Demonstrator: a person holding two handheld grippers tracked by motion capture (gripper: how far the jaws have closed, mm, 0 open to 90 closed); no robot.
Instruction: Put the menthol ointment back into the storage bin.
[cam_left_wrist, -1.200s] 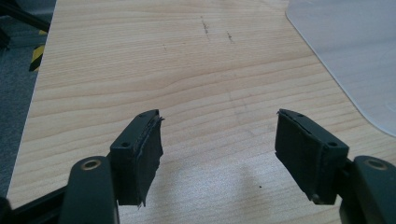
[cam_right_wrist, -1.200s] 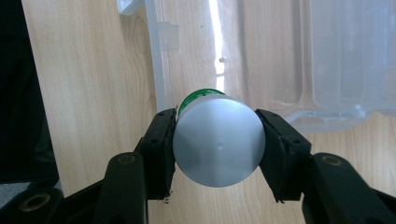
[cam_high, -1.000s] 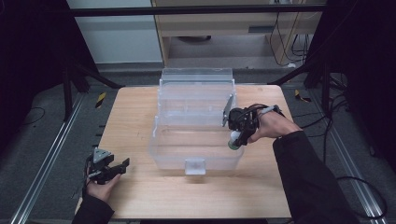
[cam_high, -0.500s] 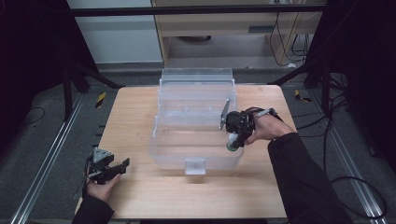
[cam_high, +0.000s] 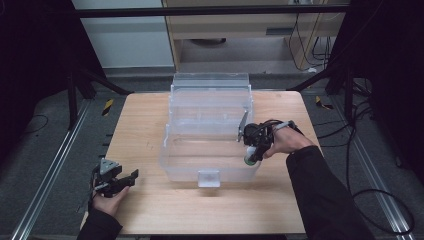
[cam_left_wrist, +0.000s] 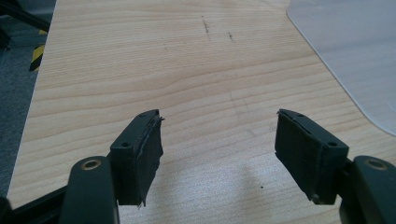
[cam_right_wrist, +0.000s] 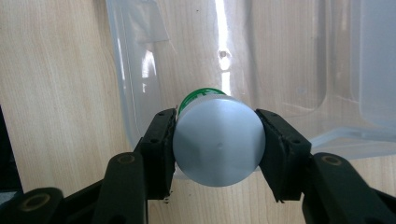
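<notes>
Right forearm reaches across table (cam_high: 150, 120), right hand-held gripper (cam_high: 253, 151) angled down over clear plastic bin's (cam_high: 210, 150) right rim, clamping green-labelled can (cam_right_wrist: 217, 140). Left hand-held gripper (cam_left_wrist: 219, 154) rests low, jaws wide, empty.

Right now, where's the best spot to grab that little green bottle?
Grip the green bottle across its round sides just below the grey cap, coming from above. It hangs cap-up over the clear box, so the right gripper squeezes there.
</notes>
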